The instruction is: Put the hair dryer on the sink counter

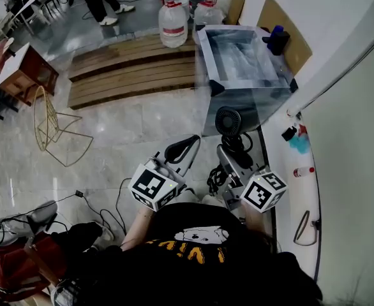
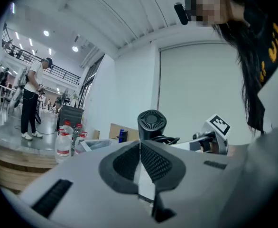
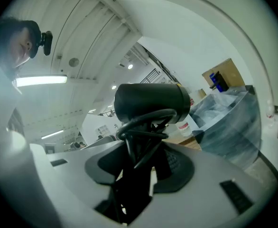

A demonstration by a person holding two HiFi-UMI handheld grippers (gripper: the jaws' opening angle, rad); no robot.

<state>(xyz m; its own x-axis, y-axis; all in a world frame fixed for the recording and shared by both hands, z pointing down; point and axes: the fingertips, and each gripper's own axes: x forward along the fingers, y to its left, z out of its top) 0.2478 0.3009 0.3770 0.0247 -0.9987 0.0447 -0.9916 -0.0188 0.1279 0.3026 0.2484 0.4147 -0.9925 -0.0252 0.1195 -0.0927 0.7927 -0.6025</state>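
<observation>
A black hair dryer (image 1: 228, 121) stands upright in my right gripper (image 1: 230, 153), its round grille facing up, and the jaws are shut on its handle. In the right gripper view the dryer's barrel (image 3: 151, 101) lies across the top, with its cord looped round the handle between the pads of the right gripper (image 3: 146, 163). My left gripper (image 1: 186, 146) hangs just left of it, shut with nothing held. In its own view, the left gripper (image 2: 140, 148) has its pads meeting, and the hair dryer (image 2: 152, 124) shows beyond them. The white sink counter (image 1: 283, 164) runs along the right.
A clear plastic box (image 1: 241, 62) stands ahead of the dryer. Water jugs (image 1: 173, 24) and a wooden platform (image 1: 129, 69) lie beyond. On the counter are a blue item (image 1: 299, 144) and a small red-capped tube (image 1: 303, 171). A wire frame (image 1: 53, 127) stands at the left.
</observation>
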